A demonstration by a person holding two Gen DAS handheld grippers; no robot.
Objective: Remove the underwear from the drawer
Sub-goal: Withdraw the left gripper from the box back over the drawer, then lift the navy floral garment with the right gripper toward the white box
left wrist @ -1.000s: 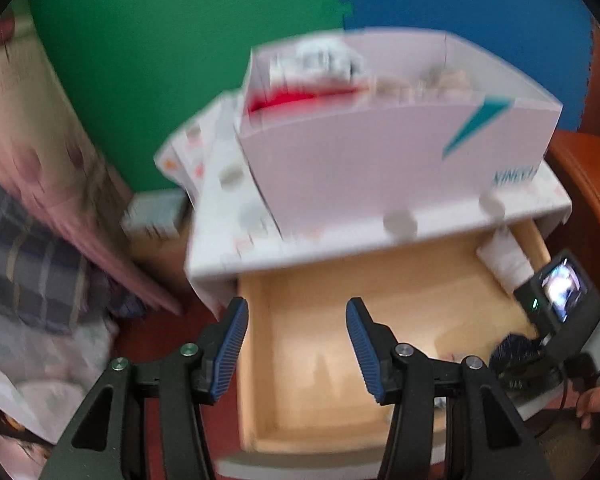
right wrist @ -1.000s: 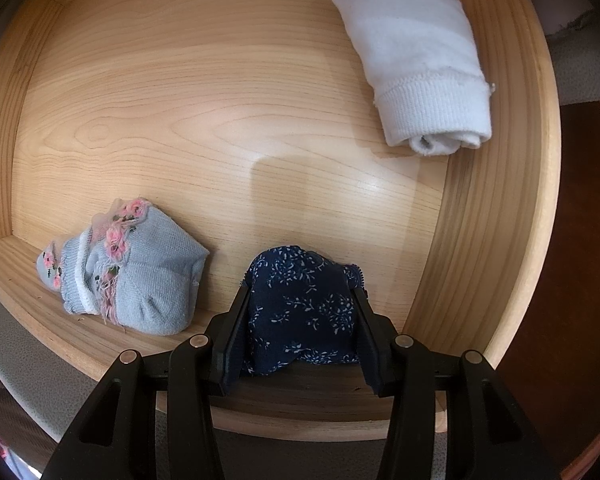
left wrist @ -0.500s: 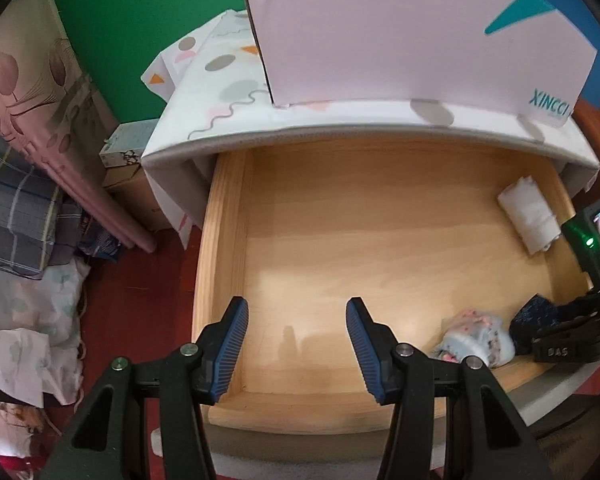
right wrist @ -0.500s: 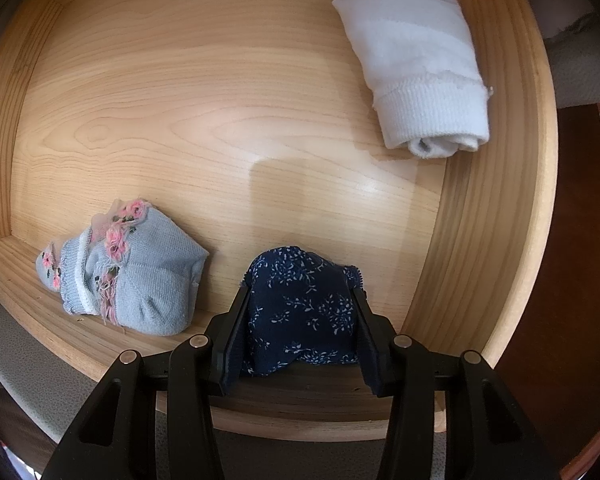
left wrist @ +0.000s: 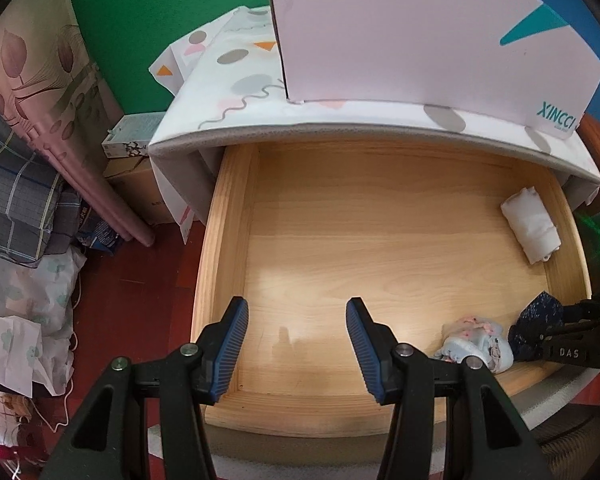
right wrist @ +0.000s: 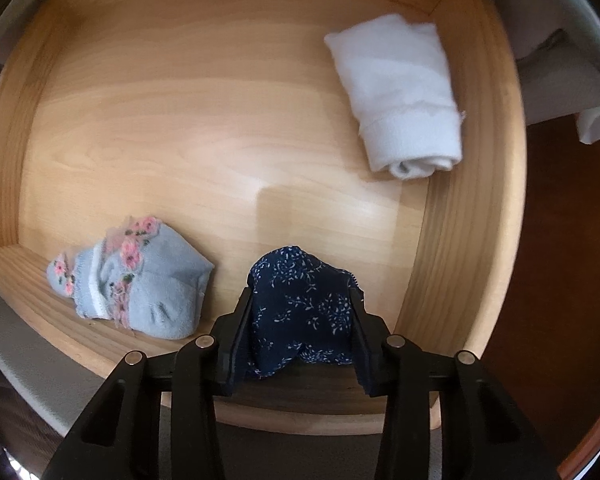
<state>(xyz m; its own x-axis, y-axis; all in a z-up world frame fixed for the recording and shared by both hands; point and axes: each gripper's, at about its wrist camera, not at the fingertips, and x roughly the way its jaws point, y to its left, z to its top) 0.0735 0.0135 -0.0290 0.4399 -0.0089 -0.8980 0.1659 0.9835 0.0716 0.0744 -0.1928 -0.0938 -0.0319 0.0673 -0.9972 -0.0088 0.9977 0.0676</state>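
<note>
1. The wooden drawer (left wrist: pixel 228 216) stands pulled out from under a top draped in a patterned cloth (left wrist: pixel 236 80), with a white box (left wrist: pixel 420 32) sitting on that cloth
2. The right gripper (right wrist: pixel 300 320) points straight down into the drawer's front right corner, and its jaws have just been closing onto the navy floral underwear (right wrist: pixel 300 300)
3. That underwear sits bunched between the two black fingers (right wrist: pixel 236 328), pressed on both sides, its top edge poking up past the fingertips; its lower edge seems to hang clear of the drawer floor
4. In the left wrist view the same dark bundle (left wrist: pixel 534 324) shows at the drawer's front right, with the right gripper's black body just beside it
5. The left gripper (left wrist: pixel 298 344) hangs over the drawer's front left part, jaws apart, blue pads (left wrist: pixel 232 348) holding nothing, only bare wood below
6. A light blue sock with pink flowers (right wrist: pixel 136 280) lies along the front edge, just to the left of the clamped underwear and not touching it
7. A rolled white cloth (right wrist: pixel 400 100) lies against the right wall, toward the back
</note>
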